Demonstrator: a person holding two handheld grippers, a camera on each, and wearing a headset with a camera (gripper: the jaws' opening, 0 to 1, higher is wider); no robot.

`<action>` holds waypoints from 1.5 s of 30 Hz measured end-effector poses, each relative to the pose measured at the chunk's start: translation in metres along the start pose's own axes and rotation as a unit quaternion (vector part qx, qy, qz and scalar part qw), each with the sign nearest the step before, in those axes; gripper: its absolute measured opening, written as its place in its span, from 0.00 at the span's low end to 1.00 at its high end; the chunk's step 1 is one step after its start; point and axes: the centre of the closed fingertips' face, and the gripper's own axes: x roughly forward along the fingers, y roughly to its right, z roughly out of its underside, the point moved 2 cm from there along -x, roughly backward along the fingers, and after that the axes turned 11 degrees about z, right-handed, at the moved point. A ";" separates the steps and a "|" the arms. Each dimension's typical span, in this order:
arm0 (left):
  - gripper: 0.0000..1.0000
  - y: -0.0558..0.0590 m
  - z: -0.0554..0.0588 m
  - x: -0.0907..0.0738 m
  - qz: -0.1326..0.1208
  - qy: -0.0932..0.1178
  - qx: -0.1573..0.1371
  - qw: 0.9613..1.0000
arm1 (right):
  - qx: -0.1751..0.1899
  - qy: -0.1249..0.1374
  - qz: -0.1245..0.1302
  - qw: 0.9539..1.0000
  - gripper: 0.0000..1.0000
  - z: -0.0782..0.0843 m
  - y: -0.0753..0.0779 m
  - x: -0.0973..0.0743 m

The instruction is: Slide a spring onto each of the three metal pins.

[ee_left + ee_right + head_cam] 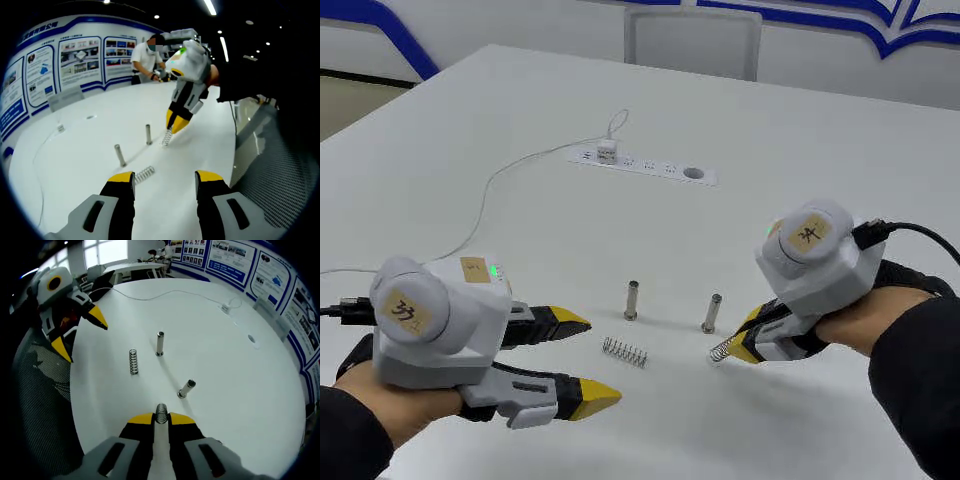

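Shiny metal pins (631, 300), wire spring (625, 351); matt tbl (520, 120).

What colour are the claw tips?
Yellow tips on the left claw, clearest in the left gripper view.

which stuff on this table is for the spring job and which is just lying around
For the job: metal pin, second metal pin, loose spring, held spring in right gripper.
Lying about: power strip, white cable, chair.

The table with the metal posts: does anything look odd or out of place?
Slightly. One pin and a second pin stand upright, though the task names three. A loose spring lies on its side; the right tongs pinch a second spring.
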 end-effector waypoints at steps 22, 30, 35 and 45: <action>0.50 0.000 -0.001 0.000 -0.002 0.002 0.001 1.000 | -0.024 -0.001 0.011 1.000 0.12 -0.044 0.035 -0.036; 0.50 0.000 -0.001 -0.001 -0.002 0.002 0.000 1.000 | -0.041 -0.023 0.010 0.999 0.12 -0.051 0.040 -0.026; 0.50 -0.001 -0.001 -0.001 -0.003 0.002 0.000 1.000 | -0.047 -0.041 0.003 0.998 0.12 -0.050 0.040 -0.020; 0.50 -0.001 -0.001 -0.001 -0.003 0.003 -0.001 1.000 | -0.051 -0.066 -0.012 0.996 0.12 -0.051 0.036 -0.009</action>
